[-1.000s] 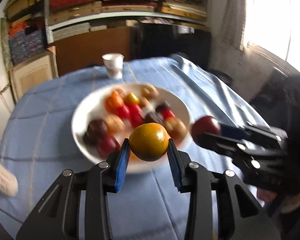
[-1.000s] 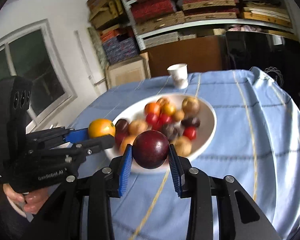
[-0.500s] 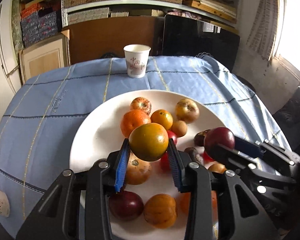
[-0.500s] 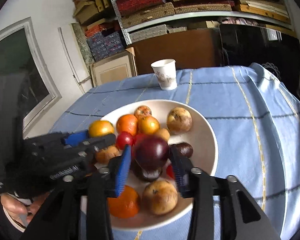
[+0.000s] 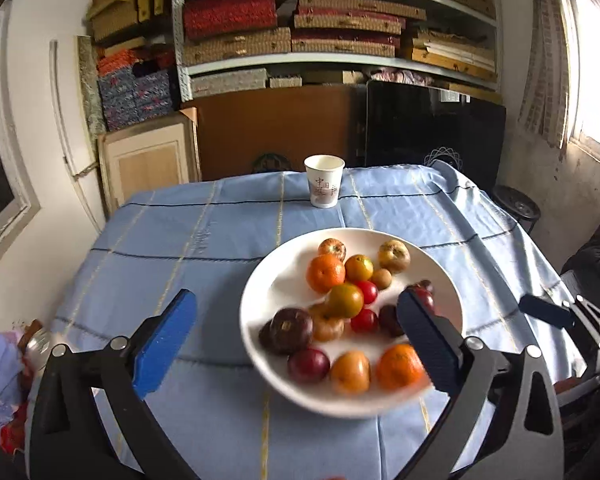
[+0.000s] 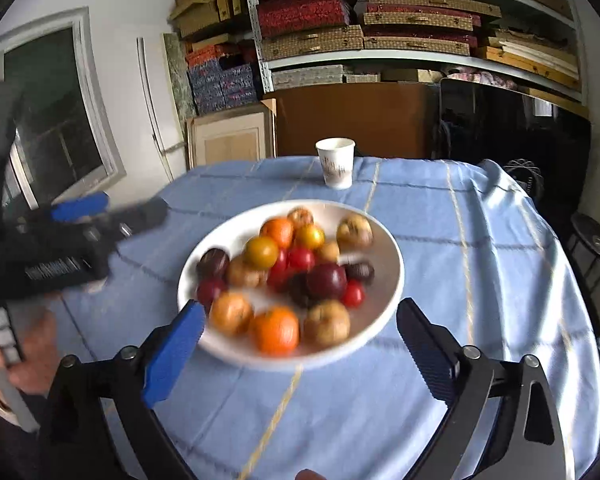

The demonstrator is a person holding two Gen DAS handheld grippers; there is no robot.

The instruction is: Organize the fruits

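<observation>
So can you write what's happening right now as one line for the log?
left gripper: open, nothing held, fingers just spread | right gripper: open, nothing held, fingers just spread | greenish orange, dark plum: on fruit pile in white bowl
</observation>
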